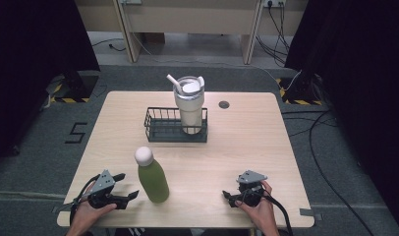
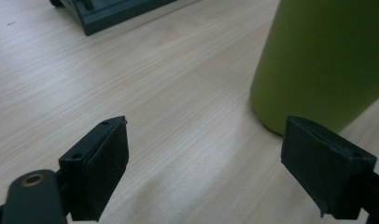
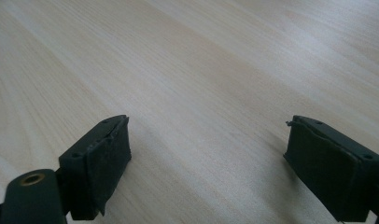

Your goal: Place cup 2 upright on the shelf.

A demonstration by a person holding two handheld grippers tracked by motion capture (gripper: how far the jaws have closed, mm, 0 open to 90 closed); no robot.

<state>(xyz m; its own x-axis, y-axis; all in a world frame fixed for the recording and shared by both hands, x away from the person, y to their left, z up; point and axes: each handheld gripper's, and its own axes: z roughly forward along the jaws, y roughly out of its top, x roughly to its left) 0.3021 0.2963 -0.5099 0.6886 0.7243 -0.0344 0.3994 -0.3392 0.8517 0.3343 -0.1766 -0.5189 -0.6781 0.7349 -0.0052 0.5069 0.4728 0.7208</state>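
Green bottle [image 1: 153,181] stands upright at lower centre-left of the high view, long axis vertical, just right of the left gripper [image 1: 130,196], which is released with jaws spread and nearer than the right gripper [image 1: 228,197], also released, well apart at lower right. Bottle body is smooth matte cylinder, rounded white cap. Pale wood-grain table [image 1: 237,147]. Farther up-frame, dark wire basket [image 1: 160,125] holds a cream tumbler [image 1: 190,108] with straw.

The right gripper [image 3: 206,168] holds its black jaws wide apart at the frame's bottom, over the pale wooden tabletop [image 3: 201,70].
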